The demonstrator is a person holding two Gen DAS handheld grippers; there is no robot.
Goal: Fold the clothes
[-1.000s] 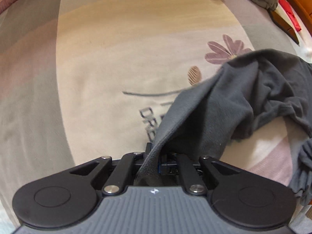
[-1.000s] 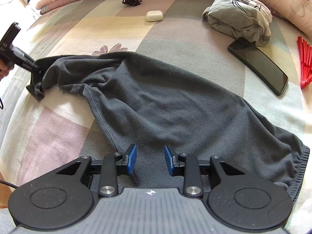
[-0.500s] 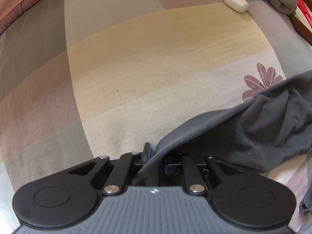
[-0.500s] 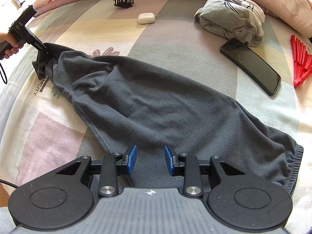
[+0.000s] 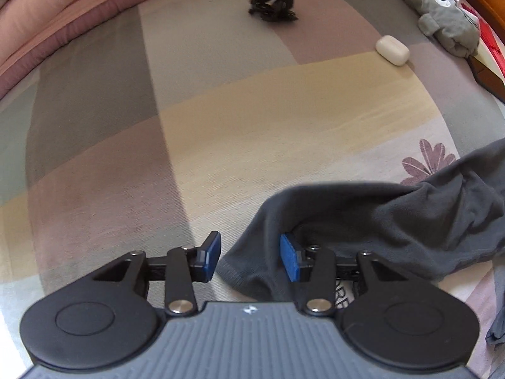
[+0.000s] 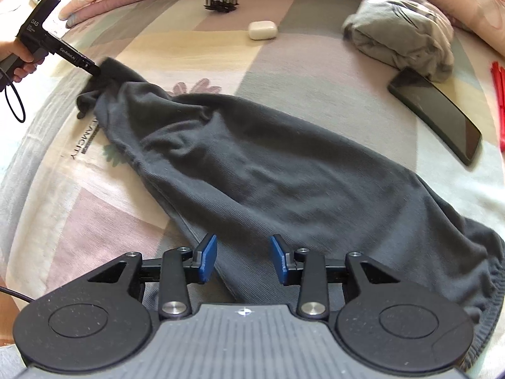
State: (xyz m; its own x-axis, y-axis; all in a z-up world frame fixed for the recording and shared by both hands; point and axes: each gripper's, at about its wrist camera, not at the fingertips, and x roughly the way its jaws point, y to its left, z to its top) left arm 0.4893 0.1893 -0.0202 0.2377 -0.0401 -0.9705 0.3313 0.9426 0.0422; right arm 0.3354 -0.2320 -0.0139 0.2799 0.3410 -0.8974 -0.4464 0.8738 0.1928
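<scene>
Left wrist view: the left gripper (image 5: 249,254) has its blue-padded fingers (image 5: 210,256) spread apart, gripping nothing. A ribbed corner of the dark grey garment (image 5: 378,224) lies in the gap between them and drapes over the right-hand pad, then runs off toward 3 o'clock across the patchwork bedsheet (image 5: 240,132). At 12 o'clock sits a black hair claw (image 5: 273,3); at 1 o'clock a white earbud case (image 5: 392,50), with a grey cartoon-print garment (image 5: 442,15) bundled just beyond it at 2 o'clock.

Right wrist view: the right gripper (image 6: 243,260) is also spread wide, its fingers (image 6: 206,259) low over the near edge of the dark grey garment (image 6: 258,164), not pinching it. The garment stretches from a bunched end at 10 o'clock to its elastic band at 4 o'clock. The left gripper (image 6: 94,70) touches that bunched end, held by the person's left hand (image 6: 19,63) at 9 o'clock. The hair claw (image 6: 221,0) is at 12 o'clock, the earbud case (image 6: 262,30) just nearer. The grey bundle (image 6: 404,38) lies at 1 o'clock, overlapping the top of a black smartphone (image 6: 435,113) at 2 o'clock. Red sticks (image 6: 498,101) show at the 3 o'clock edge.
</scene>
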